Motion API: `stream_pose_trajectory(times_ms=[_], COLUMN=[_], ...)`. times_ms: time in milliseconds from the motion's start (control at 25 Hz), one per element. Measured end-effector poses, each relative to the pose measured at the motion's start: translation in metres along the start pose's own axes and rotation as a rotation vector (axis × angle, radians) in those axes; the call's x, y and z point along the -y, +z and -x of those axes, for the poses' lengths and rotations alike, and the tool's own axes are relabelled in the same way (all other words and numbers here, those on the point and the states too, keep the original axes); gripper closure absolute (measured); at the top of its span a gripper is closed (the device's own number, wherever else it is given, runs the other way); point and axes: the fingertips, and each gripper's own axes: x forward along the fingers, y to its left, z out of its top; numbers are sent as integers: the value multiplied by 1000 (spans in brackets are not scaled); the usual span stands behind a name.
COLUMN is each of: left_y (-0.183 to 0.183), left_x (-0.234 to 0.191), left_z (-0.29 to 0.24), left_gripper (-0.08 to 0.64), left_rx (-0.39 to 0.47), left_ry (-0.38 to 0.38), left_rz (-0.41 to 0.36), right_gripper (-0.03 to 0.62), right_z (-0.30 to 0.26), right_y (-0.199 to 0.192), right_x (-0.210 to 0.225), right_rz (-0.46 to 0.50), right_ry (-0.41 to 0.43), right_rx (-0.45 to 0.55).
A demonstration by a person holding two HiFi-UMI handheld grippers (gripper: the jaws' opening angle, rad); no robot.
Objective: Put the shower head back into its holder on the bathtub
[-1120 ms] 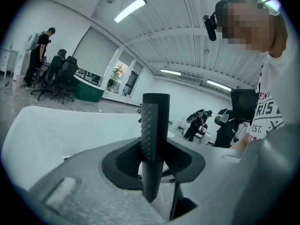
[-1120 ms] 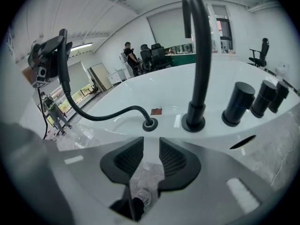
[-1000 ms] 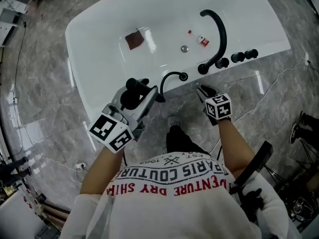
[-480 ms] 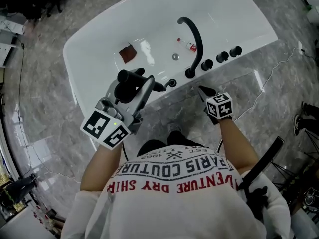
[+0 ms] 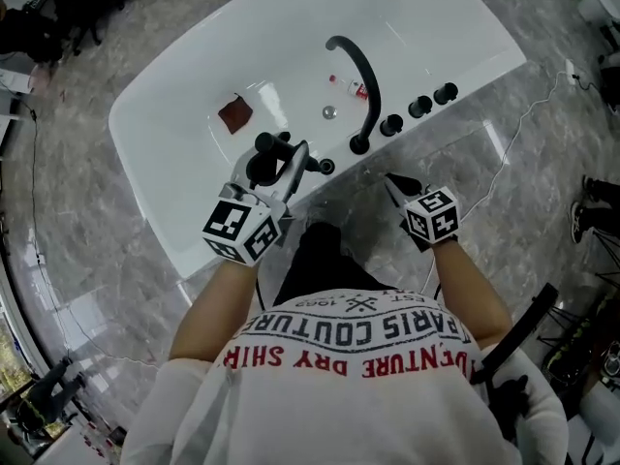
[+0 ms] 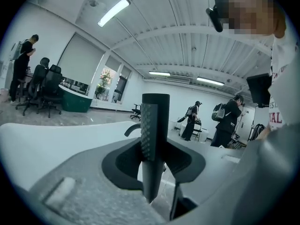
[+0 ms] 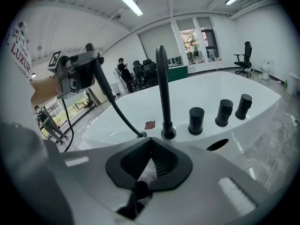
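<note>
Shower head [image 6: 155, 125] clamped in left fingers [image 6: 123, 165] near the spout [image 5: 360, 85] and knobs [image 5: 418, 107]; right fingers [image 7: 178, 172] closed, empty.

Smooth white bathtub [image 5: 426, 37] is shining glossy; black stick-shaped shower head [image 6: 151, 130] is looking matt, face dimpled; grey marble-look floor [image 5: 87, 211] is gleaming polished.

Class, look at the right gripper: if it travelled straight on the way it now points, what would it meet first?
Most likely the bathtub rim, beside the base of the black spout. The right gripper is shut and empty. Depth is hard to judge.
</note>
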Motion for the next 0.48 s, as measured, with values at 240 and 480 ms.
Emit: stream_pose_trajectory(times_ms=[240,480], left_y=[-59,-110], left_x=[-19,-23], left_z=[-40,-62], left_gripper=[428,428], left_rx=[-61,-114], left_ry=[20,12], left_rz=[7,-4], right_gripper=[592,592], right_z=[15,25], right_y=[-30,-49], right_x=[8,29], right_rz=[-17,-84], right_ry=[-3,-57], right_rx=[-68,-83])
